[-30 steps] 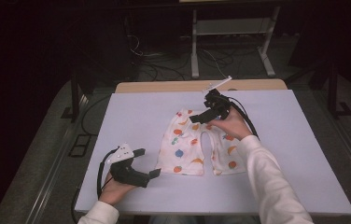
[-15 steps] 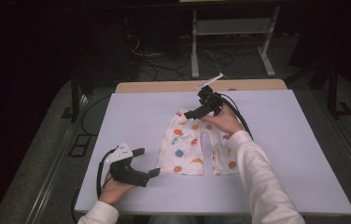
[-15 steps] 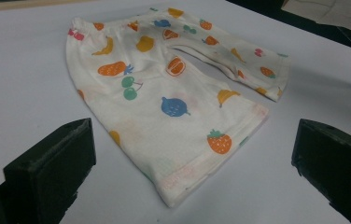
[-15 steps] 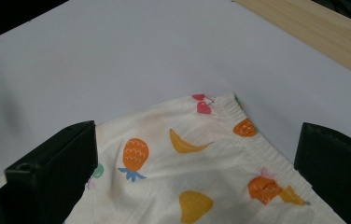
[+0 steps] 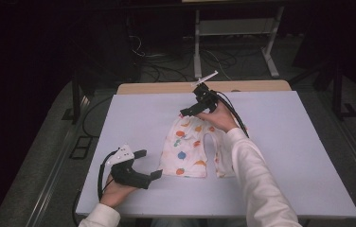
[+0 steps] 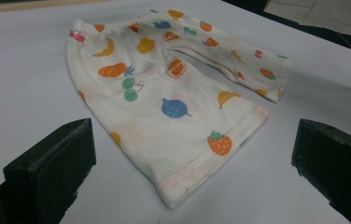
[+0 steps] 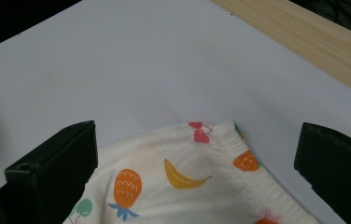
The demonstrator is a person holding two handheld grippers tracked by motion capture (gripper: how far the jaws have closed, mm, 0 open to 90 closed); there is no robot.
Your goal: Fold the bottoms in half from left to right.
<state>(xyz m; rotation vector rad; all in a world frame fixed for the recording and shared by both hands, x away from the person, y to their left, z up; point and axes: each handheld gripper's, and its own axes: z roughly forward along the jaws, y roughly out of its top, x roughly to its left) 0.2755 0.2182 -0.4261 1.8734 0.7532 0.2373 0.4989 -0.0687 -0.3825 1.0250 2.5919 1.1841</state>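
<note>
Right gripper [image 5: 189, 112]: released, jaws spread wide, poised above the waistband end of the shorts [image 5: 192, 150], nothing between the jaws. Left gripper [image 5: 148, 164]: likewise released, resting near the shorts' leg hem on the person's side, apart from the cloth. Shorts: white, fruit-printed, lying flat at mid-worktop [image 5: 299, 156], waistband toward the far edge, both legs toward the person.

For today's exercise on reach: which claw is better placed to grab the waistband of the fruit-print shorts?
Probably the right claw: open, over the shorts' waistband. The left claw, also open, sits by a leg hem.
</note>
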